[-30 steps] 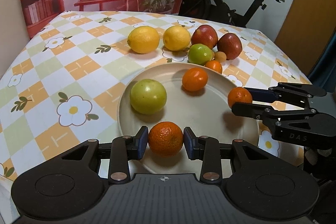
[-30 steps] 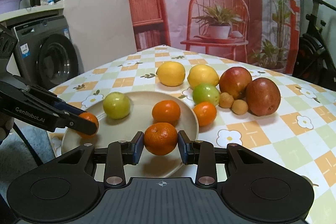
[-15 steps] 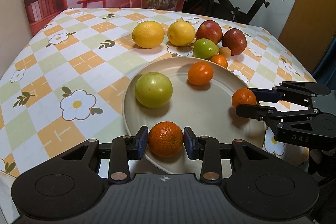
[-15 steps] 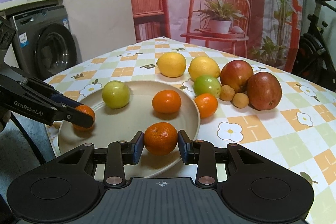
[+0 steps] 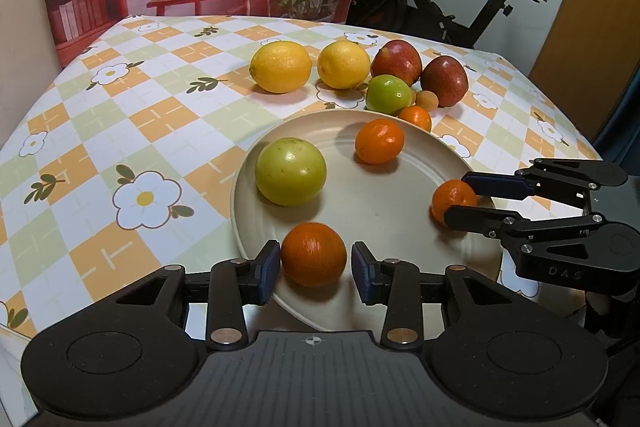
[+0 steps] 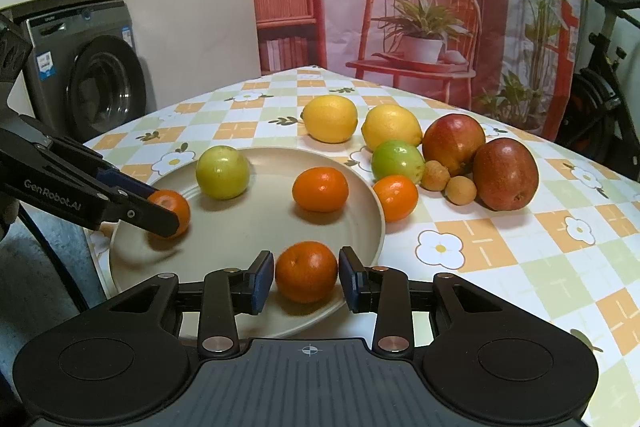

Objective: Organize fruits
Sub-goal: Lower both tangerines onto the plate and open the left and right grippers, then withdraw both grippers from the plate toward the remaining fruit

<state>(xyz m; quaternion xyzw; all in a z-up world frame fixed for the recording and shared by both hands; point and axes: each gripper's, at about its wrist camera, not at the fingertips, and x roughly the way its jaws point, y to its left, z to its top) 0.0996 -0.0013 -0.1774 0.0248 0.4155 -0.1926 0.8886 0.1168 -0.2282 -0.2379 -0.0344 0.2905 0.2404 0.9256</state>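
Observation:
A beige plate (image 5: 384,203) (image 6: 248,227) sits on the checkered tablecloth. On it lie a green fruit (image 5: 291,171) (image 6: 222,172) and an orange (image 5: 379,141) (image 6: 320,189). My left gripper (image 5: 314,267) has opened; its mandarin (image 5: 314,254) (image 6: 172,211) rests on the plate's near edge with gaps to both pads. My right gripper (image 6: 306,277) has opened too; its mandarin (image 6: 306,271) (image 5: 454,199) rests on the plate between the pads.
Behind the plate lie two lemons (image 5: 281,67) (image 5: 344,64), two red apples (image 5: 396,62) (image 5: 444,81), a green fruit (image 5: 389,93), a small orange (image 5: 416,117) and small brown fruits (image 6: 435,175). A washing machine (image 6: 96,83) stands left of the table, an exercise bike (image 5: 440,3) behind it.
Both grippers lowered their mandarins onto the plate and opened their jaws, letting go of them.

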